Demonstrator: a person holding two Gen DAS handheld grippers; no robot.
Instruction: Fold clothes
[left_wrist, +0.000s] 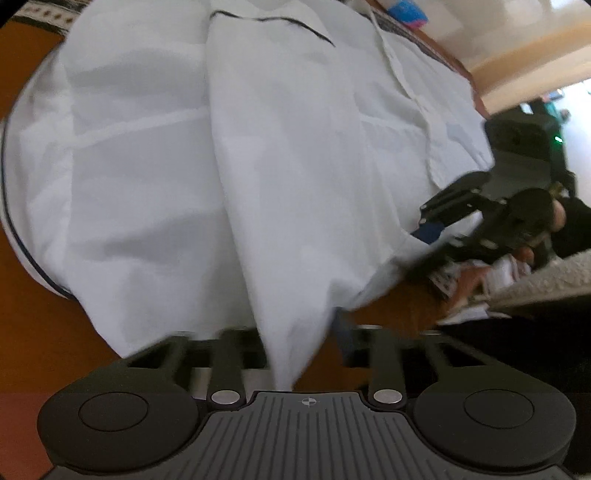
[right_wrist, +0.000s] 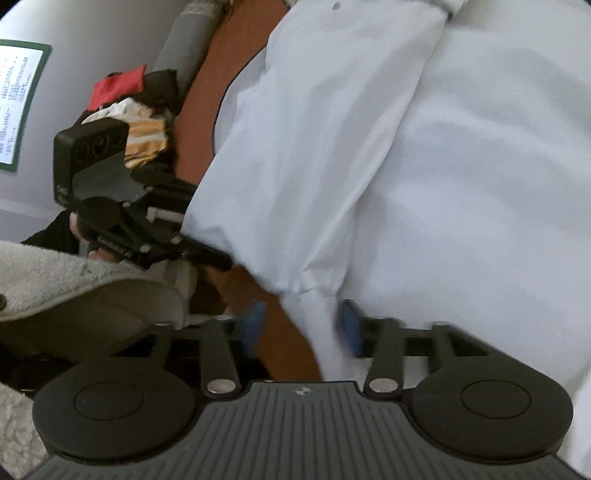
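Note:
A white garment (left_wrist: 155, 177) with thin dark piping lies spread over the orange-brown table (left_wrist: 33, 354). In the left wrist view a long fold of it narrows to a point and runs between the fingers of my left gripper (left_wrist: 295, 347), which is shut on it. The right wrist view shows a white sleeve (right_wrist: 332, 155) gathering at its cuff and passing between the blue pads (right_wrist: 349, 326) of my right gripper (right_wrist: 306, 325), also shut on the cloth. Each gripper appears in the other's view: the right gripper (left_wrist: 436, 236) at the garment's corner, the left gripper (right_wrist: 199, 236) at its edge. Both views are blurred.
A pile of mixed clothes (right_wrist: 133, 110) in red, black and yellow stripes lies at the table's far end. A grey fleecy sleeve (right_wrist: 55, 273) and a hand (left_wrist: 524, 254) hold the gripper handles. A patterned runner (left_wrist: 413, 33) edges the table. A wall notice (right_wrist: 18, 107) hangs beyond.

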